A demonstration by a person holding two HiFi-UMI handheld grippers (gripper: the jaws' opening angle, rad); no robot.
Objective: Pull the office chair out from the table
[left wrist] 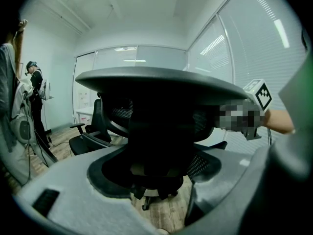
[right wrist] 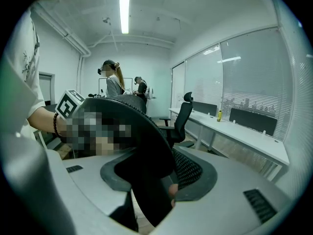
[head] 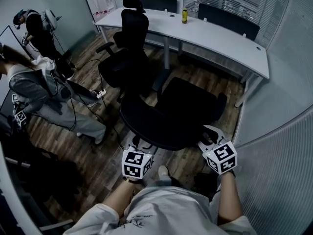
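A black mesh office chair stands just in front of me, its curved backrest top nearest and its seat toward the white table. My left gripper is shut on the backrest's left rim. My right gripper is shut on the right rim. In the left gripper view the dark backrest fills the gap of that gripper. In the right gripper view the rim runs down through the gap of that gripper.
A second black chair with a headrest stands by the table's left end. A yellow bottle sits on the table. Two people stand at the left, with cables and a power strip on the wood floor. A blinded glass wall runs along the right.
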